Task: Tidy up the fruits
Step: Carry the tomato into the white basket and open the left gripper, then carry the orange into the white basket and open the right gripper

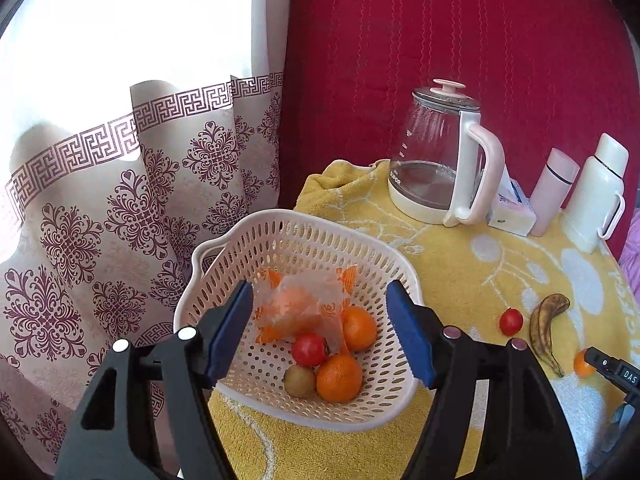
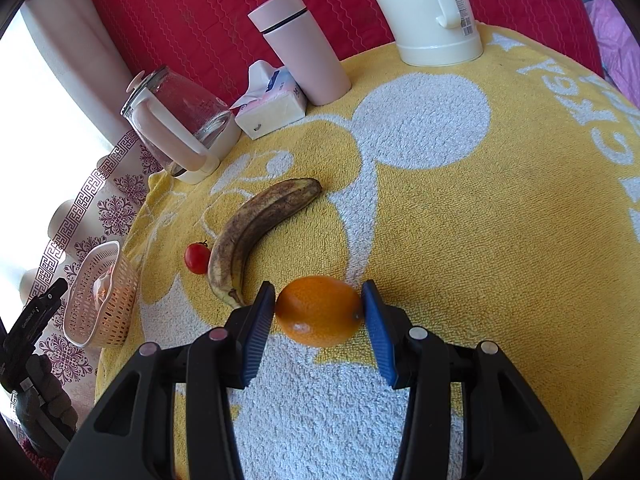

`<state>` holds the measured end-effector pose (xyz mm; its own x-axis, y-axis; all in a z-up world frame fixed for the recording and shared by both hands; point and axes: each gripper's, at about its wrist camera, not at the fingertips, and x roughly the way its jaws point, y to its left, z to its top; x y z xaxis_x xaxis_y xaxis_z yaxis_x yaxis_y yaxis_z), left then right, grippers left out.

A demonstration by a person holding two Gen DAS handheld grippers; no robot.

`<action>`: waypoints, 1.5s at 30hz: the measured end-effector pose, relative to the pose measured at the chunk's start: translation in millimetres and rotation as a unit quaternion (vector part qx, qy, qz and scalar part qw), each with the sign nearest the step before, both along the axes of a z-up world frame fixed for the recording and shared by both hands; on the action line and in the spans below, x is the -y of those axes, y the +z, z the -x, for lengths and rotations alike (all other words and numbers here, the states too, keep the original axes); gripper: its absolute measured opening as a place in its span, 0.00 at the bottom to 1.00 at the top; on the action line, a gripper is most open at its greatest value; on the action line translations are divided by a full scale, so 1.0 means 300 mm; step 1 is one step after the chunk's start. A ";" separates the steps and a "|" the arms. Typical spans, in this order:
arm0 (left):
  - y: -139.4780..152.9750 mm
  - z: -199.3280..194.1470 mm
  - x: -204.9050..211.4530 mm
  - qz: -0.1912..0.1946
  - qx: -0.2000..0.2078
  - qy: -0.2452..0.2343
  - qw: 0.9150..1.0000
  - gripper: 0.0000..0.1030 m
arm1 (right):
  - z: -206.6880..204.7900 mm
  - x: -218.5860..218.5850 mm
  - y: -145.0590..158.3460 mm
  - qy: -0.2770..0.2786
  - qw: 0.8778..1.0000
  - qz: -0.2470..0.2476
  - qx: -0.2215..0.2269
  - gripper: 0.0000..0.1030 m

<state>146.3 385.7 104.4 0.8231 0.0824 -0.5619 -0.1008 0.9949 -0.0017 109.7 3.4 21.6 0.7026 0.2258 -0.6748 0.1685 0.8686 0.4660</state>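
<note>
Over the basket, left wrist view: the left gripper (image 1: 320,330) hangs with its blue pads spread wide and nothing between them.
Basket (image 1: 224,276): cream, perforated, on the yellow towel (image 1: 460,272) that covers the surface.
Basket contents: a wrapped fruit in a clear packet (image 1: 298,306), two oranges (image 1: 339,378), a red tomato (image 1: 309,350) and a small brownish-green fruit (image 1: 299,381).
Right of the basket: a loose tomato (image 1: 511,321) just beside a browned banana (image 1: 545,330).
Far edge: a glass kettle (image 1: 438,160), a tissue pack (image 1: 512,210), a pink flask (image 1: 554,192) and a white flask (image 1: 596,194).

Right wrist view: the right gripper (image 2: 319,312) is closed onto an orange (image 2: 319,311), both pads touching its sides; the orange sits on the towel.
Nearby: the banana's stem end lies just beside the left pad.
Far left: the basket, well apart.
</note>
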 end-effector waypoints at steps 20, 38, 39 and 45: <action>0.013 0.016 0.014 0.006 0.009 0.003 1.000 0.76 | 0.006 0.007 0.013 -0.002 1.000 -0.007 0.009 0.44; 0.097 0.070 -0.109 0.050 0.046 0.031 0.997 0.76 | -0.017 -0.159 0.145 0.074 0.996 -0.018 0.043 0.44; 0.102 0.073 -0.120 0.050 0.048 0.034 0.997 0.76 | -0.026 -0.188 0.157 0.084 0.995 -0.018 0.043 0.44; 0.119 0.084 -0.184 0.074 0.057 0.049 0.994 0.77 | -0.072 -0.379 0.253 0.143 0.988 -0.009 0.057 0.44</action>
